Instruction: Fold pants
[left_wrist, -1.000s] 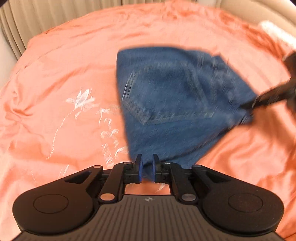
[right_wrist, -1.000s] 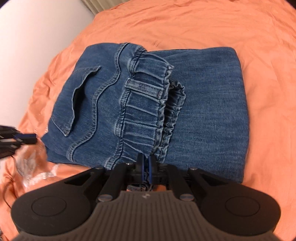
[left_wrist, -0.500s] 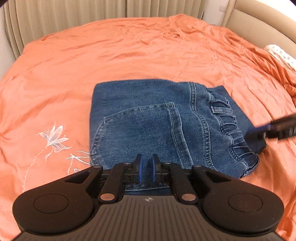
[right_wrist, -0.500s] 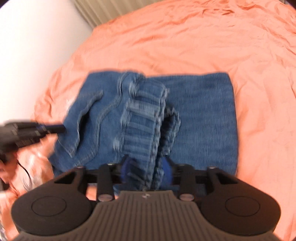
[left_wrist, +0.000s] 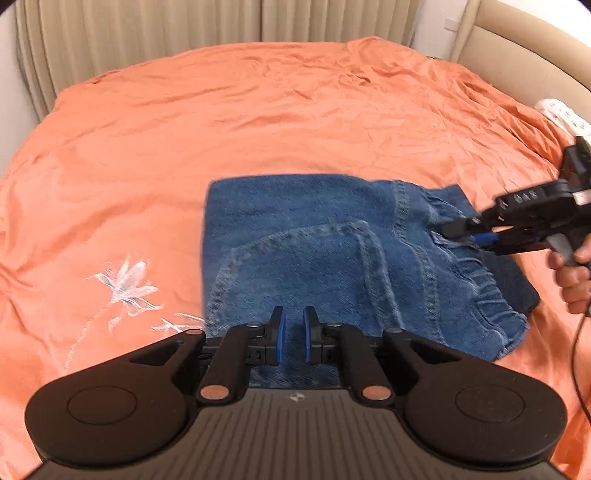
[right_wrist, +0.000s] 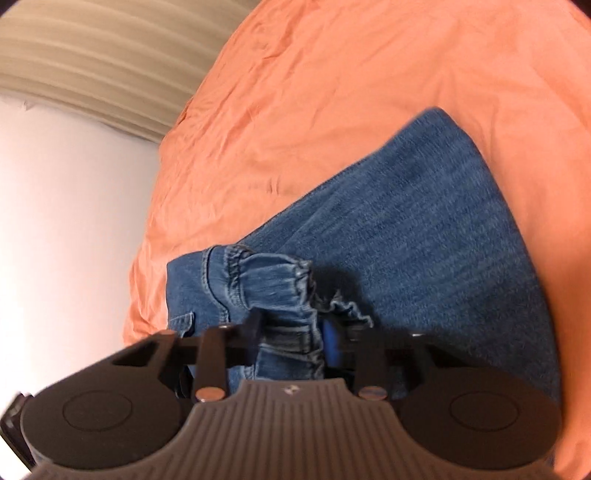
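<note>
pants (left_wrist: 332, 266): blue jeans, folded into a thick block, lying on the orange bedspread (left_wrist: 258, 110); back pocket up, gathered waistband toward the right gripper
right gripper (right_wrist: 291, 339): jaws have just been closing, waistband bunched between them; clenched on the pants
left gripper (left_wrist: 293, 338): over the near edge of the pants, jaws nearly together, nothing between them
hand (left_wrist: 572, 273): a person's, holding the right gripper's handle
curtain (left_wrist: 184, 33): beige, behind the bed
</note>
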